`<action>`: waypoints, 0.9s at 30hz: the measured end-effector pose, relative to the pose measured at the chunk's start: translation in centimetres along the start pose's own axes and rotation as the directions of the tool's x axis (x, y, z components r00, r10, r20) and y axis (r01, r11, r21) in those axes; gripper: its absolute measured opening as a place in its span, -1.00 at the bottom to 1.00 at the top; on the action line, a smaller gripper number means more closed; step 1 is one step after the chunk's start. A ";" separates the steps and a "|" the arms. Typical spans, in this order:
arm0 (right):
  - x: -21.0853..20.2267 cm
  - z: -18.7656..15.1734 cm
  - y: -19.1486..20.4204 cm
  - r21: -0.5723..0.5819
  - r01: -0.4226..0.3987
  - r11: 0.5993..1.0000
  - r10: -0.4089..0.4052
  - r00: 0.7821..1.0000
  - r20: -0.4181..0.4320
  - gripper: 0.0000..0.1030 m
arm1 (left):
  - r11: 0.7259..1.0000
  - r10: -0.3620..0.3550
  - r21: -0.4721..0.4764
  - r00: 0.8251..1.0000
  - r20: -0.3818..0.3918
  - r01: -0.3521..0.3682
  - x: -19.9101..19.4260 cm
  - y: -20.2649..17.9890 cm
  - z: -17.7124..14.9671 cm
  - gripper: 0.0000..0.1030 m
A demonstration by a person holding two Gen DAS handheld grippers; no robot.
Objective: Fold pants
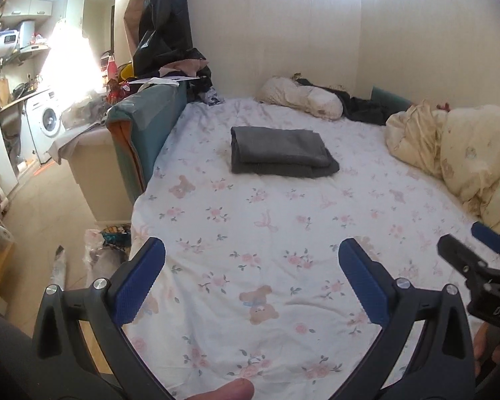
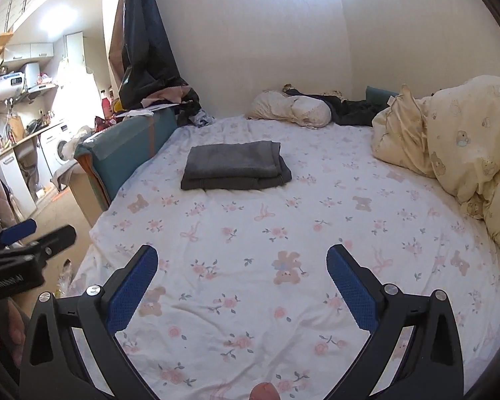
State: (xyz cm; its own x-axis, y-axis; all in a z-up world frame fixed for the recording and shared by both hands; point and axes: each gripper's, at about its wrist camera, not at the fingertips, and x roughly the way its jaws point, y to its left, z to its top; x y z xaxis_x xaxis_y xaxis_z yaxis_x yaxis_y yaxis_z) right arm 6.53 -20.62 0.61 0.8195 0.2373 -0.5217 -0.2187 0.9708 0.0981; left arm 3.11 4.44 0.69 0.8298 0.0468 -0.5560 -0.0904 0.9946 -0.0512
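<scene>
While both tongs hang spread and empty, left blue-padded black gripper [image 1: 251,250] and right blue-padded black gripper [image 2: 241,256] sit well short of dark grey folded cloth pants [image 2: 235,166], mid-bed on white floral-and-bear cotton sheet [image 2: 316,233]. Fold looks complete; keep clear, avoid snagging stack.

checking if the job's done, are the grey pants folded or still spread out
Folded: the grey pants lie as a compact, layered rectangle on the floral sheet, with stacked edges showing. Both tongs are open and away from them.
</scene>
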 end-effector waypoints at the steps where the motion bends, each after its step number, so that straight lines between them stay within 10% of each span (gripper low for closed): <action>1: -0.1 0.0 0.1 0.000 0.000 1.000 0.000 1.000 0.002 1.00 | 1.000 -0.002 0.012 1.000 -0.001 0.002 -0.1 -0.2 -0.1 0.99; 27: 0.0 0.1 0.3 -0.006 -0.005 1.000 0.005 1.000 0.006 1.00 | 0.999 -0.025 0.040 1.000 0.015 0.025 -0.6 -1.3 -0.1 0.99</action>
State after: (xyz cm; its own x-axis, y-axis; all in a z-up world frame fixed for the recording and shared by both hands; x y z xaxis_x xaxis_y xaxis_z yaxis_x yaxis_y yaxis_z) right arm 6.50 -20.34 0.69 0.8215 0.2428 -0.5160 -0.2264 0.9693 0.0956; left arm 2.61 3.12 1.00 0.8401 0.0231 -0.5420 -0.0478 0.9984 -0.0315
